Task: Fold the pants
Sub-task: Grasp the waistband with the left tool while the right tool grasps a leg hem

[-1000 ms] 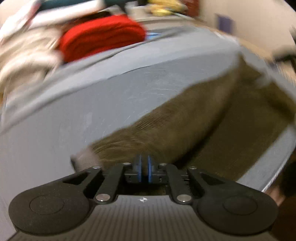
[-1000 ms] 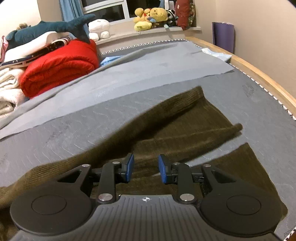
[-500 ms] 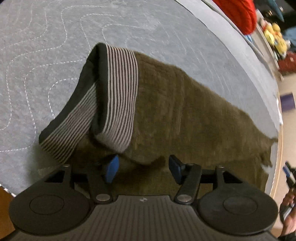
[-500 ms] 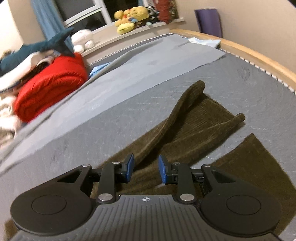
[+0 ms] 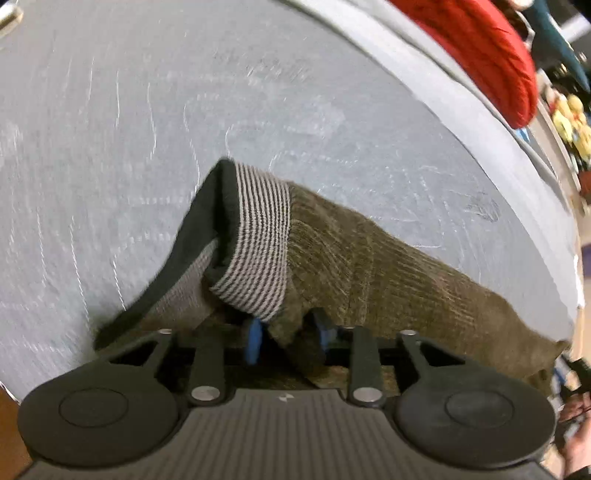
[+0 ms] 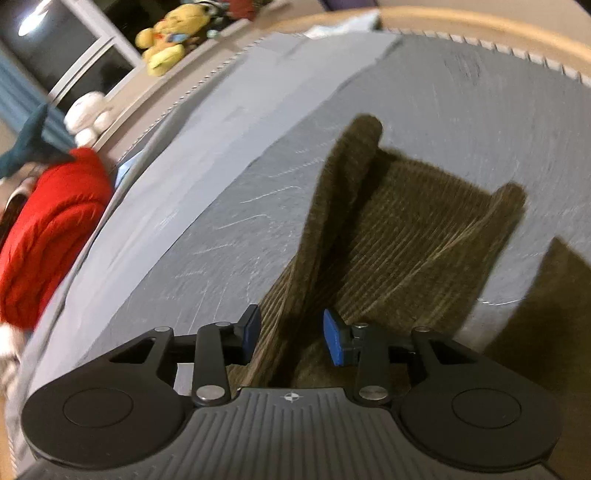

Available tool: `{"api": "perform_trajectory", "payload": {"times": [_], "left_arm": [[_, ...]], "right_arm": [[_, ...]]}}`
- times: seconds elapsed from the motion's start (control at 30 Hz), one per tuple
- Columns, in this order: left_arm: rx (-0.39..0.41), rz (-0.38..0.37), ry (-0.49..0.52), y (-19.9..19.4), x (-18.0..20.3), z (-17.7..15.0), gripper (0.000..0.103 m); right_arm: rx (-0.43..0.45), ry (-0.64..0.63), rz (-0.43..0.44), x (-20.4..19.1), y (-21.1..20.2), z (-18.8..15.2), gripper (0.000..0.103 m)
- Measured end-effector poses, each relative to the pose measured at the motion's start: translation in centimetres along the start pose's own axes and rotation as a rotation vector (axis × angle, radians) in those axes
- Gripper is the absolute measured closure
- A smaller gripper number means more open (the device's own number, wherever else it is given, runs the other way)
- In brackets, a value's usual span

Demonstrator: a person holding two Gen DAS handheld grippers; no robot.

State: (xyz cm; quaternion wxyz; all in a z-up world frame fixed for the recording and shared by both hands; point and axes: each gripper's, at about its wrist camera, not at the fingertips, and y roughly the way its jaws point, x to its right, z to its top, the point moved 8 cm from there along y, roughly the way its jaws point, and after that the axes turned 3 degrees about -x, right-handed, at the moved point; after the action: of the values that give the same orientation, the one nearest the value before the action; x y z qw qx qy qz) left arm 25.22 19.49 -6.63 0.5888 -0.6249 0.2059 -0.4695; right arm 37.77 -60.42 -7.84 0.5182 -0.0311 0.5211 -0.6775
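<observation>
Olive-brown corduroy pants (image 5: 388,273) lie on a grey quilted bed cover (image 5: 184,129). Their striped waistband (image 5: 262,236) is turned over at the near end. My left gripper (image 5: 290,336) points steeply down at that end. Its jaws are closing, with a folded corner of the waistband between the blue pads and a little gap still showing. In the right wrist view the pants (image 6: 424,236) run away in raised folds. My right gripper (image 6: 291,336) straddles one fold of the fabric. Its jaws are opening, and the pads stand off the cloth.
A red blanket (image 6: 48,229) is heaped at the far left of the bed, also in the left wrist view as a red blanket (image 5: 480,48). Yellow plush toys (image 6: 162,40) sit on a sill behind. A wooden bed rim (image 6: 480,22) bounds the far right edge.
The left gripper went from shut to wide, then narrowed around the waistband corner as it dropped closer. The right gripper rolled, moved in low over the pants fold, and its jaws widened.
</observation>
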Motion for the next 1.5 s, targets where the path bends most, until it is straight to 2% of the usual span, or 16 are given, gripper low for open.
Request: {"api": "perform_trajectory", "payload": {"times": [0.2,0.23,0.27,0.3,0.37,0.57,0.73,0.83,0.97,1.1,1.17,1.23,1.27,1.33,1.4,1.5], "left_arm": [[-0.046,0.047,-0.024,1.4,-1.2,0.3,0.055],[-0.051,0.055,-0.03,1.7,-1.5,0.4,0.055],[-0.055,0.058,-0.033,2.0,-1.5,0.5,0.055],[-0.054,0.063,-0.031,2.1,-1.5,0.6,0.057],[-0.041,0.078,-0.019,1.9,-1.4,0.8,0.068],[0.07,0.047,0.094,-1.1,-0.1,1.1,0.083],[0.235,-0.045,0.167,-7.2,-0.4,0.8,0.087],[0.289,-0.07,0.214,-9.4,-1.3,0.0,0.087],[0.195,-0.033,0.251,-8.0,-3.3,-2.0,0.087],[0.025,0.028,0.266,-4.2,-4.6,-3.8,0.087],[-0.008,0.056,0.259,-3.2,-4.8,-3.8,0.082],[-0.015,0.034,0.171,-2.9,-5.3,-3.3,0.077],[-0.016,0.02,0.125,-2.8,-5.8,-3.1,0.067],[-0.013,0.007,0.052,-2.5,-6.5,-2.7,0.055],[-0.018,0.006,0.033,-2.1,-6.6,-2.6,0.05],[-0.022,0.03,0.019,-1.4,-6.4,-2.4,0.05]], "right_arm": [[-0.005,0.047,-0.03,0.9,3.4,0.6,0.066],[-0.006,0.047,-0.036,1.0,3.7,0.6,0.071],[0.0,0.042,-0.039,0.9,3.7,0.6,0.089],[0.009,0.034,-0.039,0.8,3.6,0.6,0.098],[0.032,0.026,-0.026,0.6,2.6,1.0,0.099],[0.125,-0.004,0.049,-0.7,-4.3,1.8,0.1],[0.195,-0.02,0.125,0.2,-13.0,0.6,0.1],[0.242,-0.04,0.167,2.0,-19.0,-1.2,0.1],[0.149,-0.053,0.111,7.5,-21.6,-5.3,0.1],[-0.177,0.024,-0.054,15.4,-17.7,-11.3,0.098],[-0.249,0.11,-0.07,18.3,-16.5,-12.3,0.094],[-0.212,0.129,-0.091,19.8,-16.7,-11.1,0.093],[-0.17,0.158,-0.092,20.5,-17.0,-10.1,0.092],[-0.099,0.249,-0.079,22.1,-17.5,-8.4,0.081],[-0.058,0.31,-0.092,23.4,-17.3,-7.2,0.071],[-0.036,0.376,-0.118,25.4,-16.6,-6.4,0.071]]}}
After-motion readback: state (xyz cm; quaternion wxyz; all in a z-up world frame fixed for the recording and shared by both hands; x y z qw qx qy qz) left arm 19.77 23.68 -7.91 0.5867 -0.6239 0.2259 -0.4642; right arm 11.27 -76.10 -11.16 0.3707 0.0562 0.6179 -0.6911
